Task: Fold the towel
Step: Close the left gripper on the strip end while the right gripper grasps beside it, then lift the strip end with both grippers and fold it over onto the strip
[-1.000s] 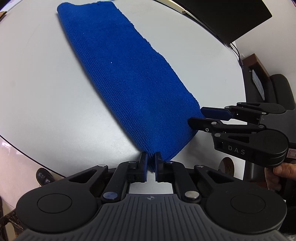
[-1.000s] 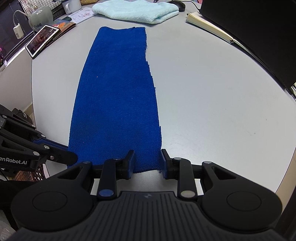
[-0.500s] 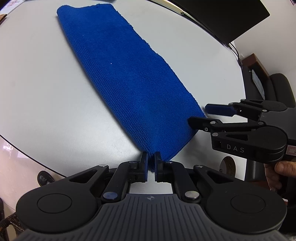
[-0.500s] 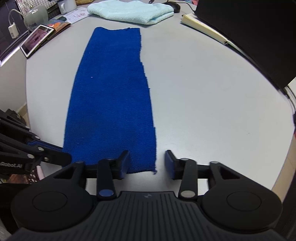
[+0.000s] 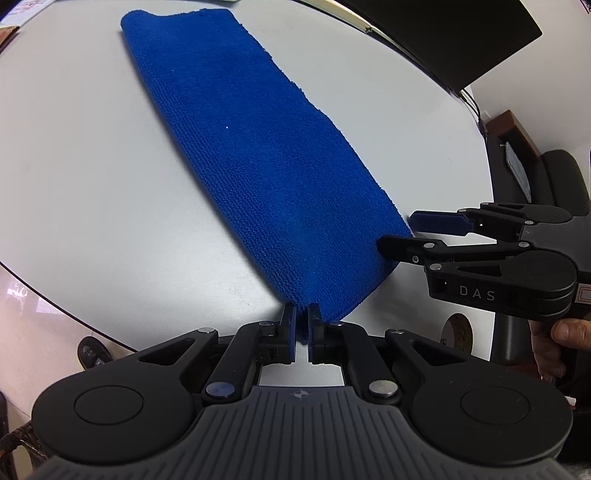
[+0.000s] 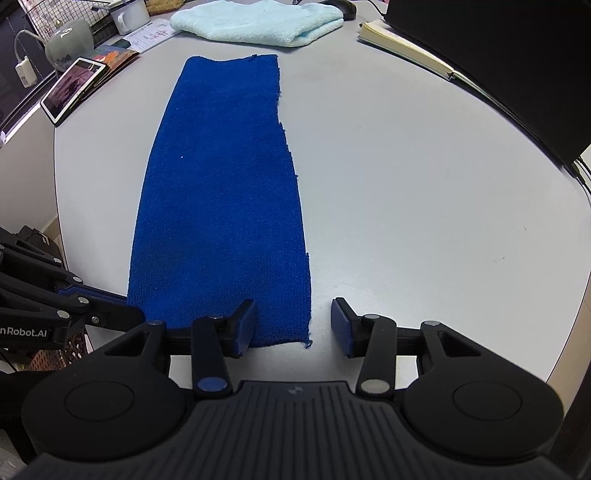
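A blue towel (image 5: 266, 162) lies flat as a long folded strip on the grey table (image 5: 81, 177), running away from me; it also shows in the right wrist view (image 6: 225, 192). My left gripper (image 5: 303, 323) is shut on the towel's near left corner. My right gripper (image 6: 293, 325) is open, its jaws standing either side of the near right corner, which lies loose on the table. The right gripper also shows in the left wrist view (image 5: 399, 232), and the left gripper in the right wrist view (image 6: 110, 306).
A folded light-blue towel (image 6: 258, 22) lies at the far end of the table. A tablet (image 6: 74, 86), mugs and papers sit at the far left. A notebook (image 6: 406, 48) and a dark monitor (image 6: 498, 55) stand on the right. The near table edge is just below both grippers.
My right gripper has opened wider and let go of the towel's near right corner. My left gripper stays shut on the left corner; the towel has barely moved.
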`<state>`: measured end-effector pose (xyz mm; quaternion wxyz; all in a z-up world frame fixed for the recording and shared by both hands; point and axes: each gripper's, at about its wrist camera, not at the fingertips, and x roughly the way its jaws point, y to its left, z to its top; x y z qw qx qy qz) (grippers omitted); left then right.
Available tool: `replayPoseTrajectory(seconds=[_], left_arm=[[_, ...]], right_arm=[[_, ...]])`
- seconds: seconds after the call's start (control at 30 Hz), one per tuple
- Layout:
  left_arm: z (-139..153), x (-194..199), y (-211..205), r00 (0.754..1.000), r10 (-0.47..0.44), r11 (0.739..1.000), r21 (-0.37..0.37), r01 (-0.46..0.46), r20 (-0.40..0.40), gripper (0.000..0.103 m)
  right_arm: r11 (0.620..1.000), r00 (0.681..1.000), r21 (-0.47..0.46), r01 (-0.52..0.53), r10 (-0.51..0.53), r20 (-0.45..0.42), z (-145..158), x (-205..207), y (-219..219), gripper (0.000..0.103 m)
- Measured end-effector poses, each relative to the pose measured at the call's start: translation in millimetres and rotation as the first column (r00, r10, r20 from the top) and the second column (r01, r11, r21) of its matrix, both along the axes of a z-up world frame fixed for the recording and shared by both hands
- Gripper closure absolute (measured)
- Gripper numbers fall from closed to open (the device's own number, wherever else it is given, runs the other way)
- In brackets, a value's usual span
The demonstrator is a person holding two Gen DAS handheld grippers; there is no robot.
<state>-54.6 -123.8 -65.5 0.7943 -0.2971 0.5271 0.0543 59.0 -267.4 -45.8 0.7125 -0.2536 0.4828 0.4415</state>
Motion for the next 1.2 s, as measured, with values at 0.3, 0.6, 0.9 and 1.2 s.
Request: replayPoseTrajectory(seconds=[0.3,0.6,0.9,1.2], left_arm=[[-0.8,0.8,1.3,1.000,0.012,1.000,-0.008,-0.012,-0.005,0.097],[-2.8,0.3,3.8,1.000,0.015,1.000,-0.022,-0.015,-0.002,0.097],[14.0,-17.8,7.0,0.999,0.023,0.999,-0.034,-0.021,0.048,0.097],[46.4,-44.6,0.9,0.990,0.000,0.998,-0.056,0.008,0.144,0.097]], right_arm=[[1.000,1.000,0.008,-0.029,0.028,0.011,-0.9,-7.1,2.5,0.065],[0.998,0.998,0.026,-0.053,0.053,-0.015,-0.7,-13.3,4.7,0.093],[0.997,0.990,0.069,0.038,-0.028,-0.137,19.3,-9.6,-8.4,0.095],[0.982,0.977,0.153,0.113,-0.082,-0.198,55.3,-14.3,-37.1,0.095]])
